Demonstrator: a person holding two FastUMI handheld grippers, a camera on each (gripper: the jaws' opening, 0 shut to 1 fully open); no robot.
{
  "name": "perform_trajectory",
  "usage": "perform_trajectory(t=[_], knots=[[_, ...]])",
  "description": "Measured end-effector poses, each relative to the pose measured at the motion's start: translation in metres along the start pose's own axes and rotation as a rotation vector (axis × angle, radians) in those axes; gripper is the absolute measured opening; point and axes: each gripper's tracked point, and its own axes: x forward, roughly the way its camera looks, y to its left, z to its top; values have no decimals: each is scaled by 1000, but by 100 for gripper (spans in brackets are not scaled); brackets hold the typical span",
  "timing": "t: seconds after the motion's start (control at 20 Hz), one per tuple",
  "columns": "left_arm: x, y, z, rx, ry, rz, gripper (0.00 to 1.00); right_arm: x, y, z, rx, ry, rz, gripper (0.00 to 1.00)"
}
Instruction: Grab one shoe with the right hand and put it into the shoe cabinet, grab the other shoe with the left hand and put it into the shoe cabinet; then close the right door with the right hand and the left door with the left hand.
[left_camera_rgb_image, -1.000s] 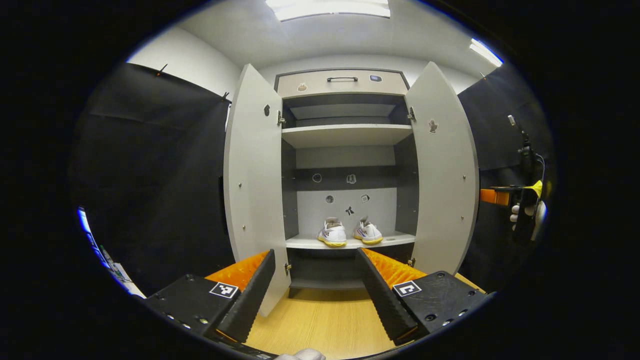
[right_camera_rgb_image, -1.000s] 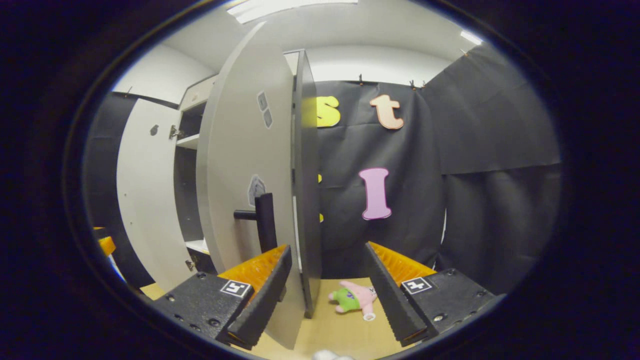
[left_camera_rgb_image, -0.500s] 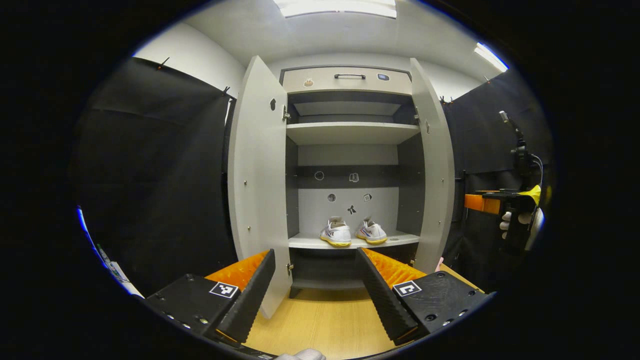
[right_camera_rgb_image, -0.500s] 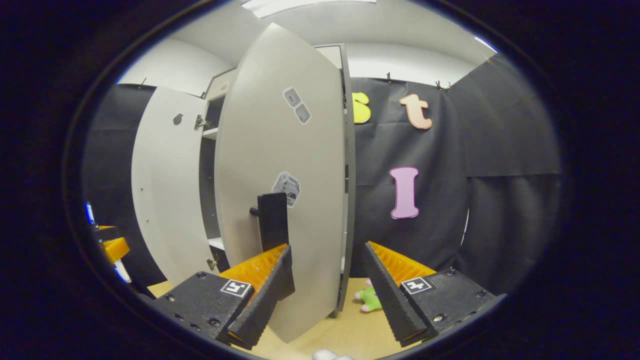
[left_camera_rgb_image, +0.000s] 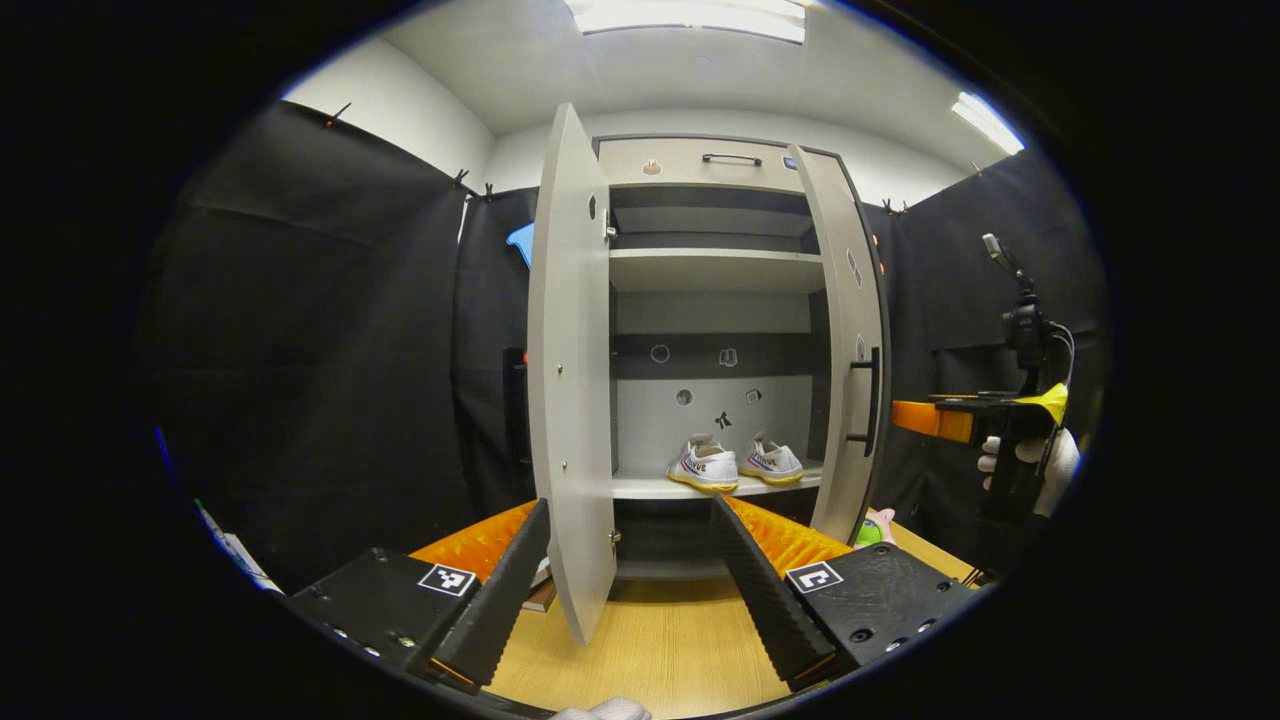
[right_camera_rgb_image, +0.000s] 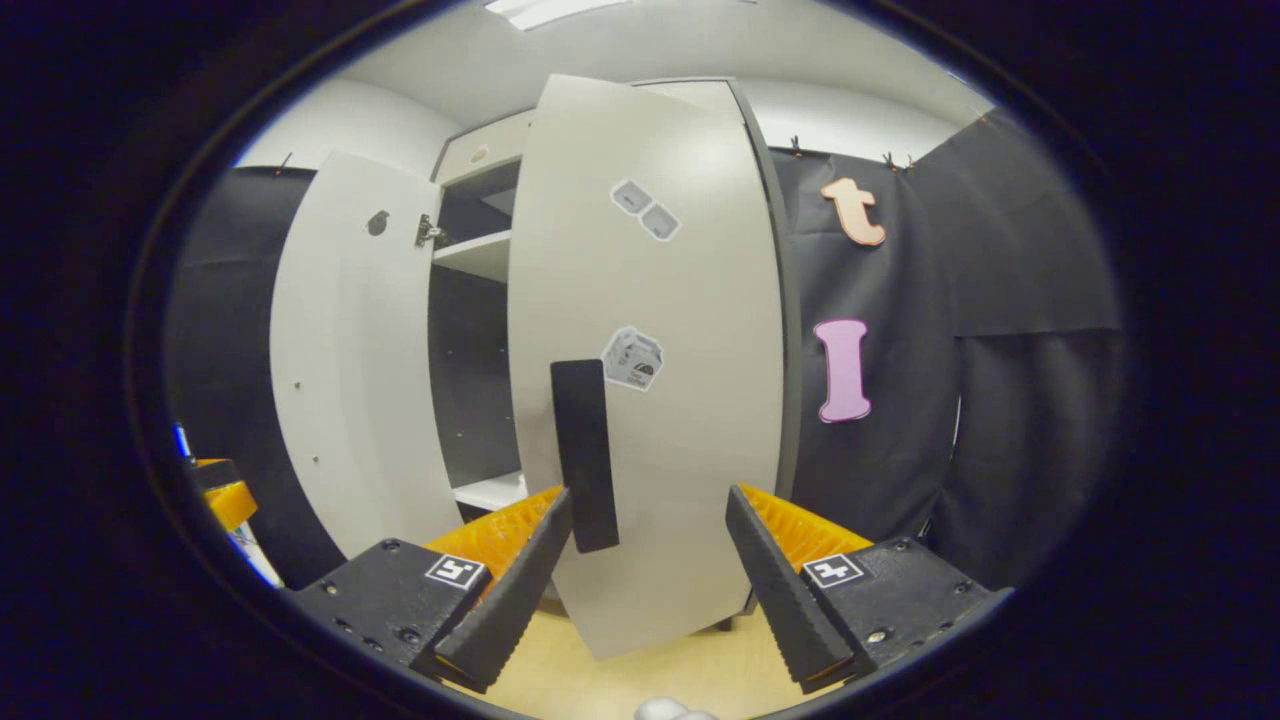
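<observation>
Both shoes (left_camera_rgb_image: 733, 464) sitting on cabinet shelf (left_camera_rgb_image: 700, 487). Facing rt door (right_camera_rgb_image: 660, 350), part shut, upright handle (right_camera_rgb_image: 585, 455) just ahead of rt gripper (right_camera_rgb_image: 648, 560), fingers spread wide, holding nothing. Lt gripper (left_camera_rgb_image: 632, 570) also gaping, empty, lt door (left_camera_rgb_image: 570, 380) edge-on between its fingers.

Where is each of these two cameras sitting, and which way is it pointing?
Left gripper view: rides the left hand-held gripper, facing the cabinet; shoes inside; own open fingers below.
Right gripper view: rides the right hand-held gripper, facing the right door and its handle; own open fingers below.
Shared: left door, right door.
</observation>
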Motion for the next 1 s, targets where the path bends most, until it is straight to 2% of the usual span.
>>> perform_trajectory(t=[0.1,0.3,0.55,0.8,1.0], knots=[[4,7,-3,-18,-1,-19,96,-10,10,-2,-15,11,-3,99],[12,40,-4,-10,-6,-8,97,-33,29,-8,-30,15,-27,99],[36,108,-1,-7,-23,68,96,-63,55,-33,-47,69,-49,100],[78,175,-4,6,-20,168,95,-89,85,-64,-52,143,-31,100],[112,184,6,11,-42,166,95,-100,100,-85,-62,194,-12,99]])
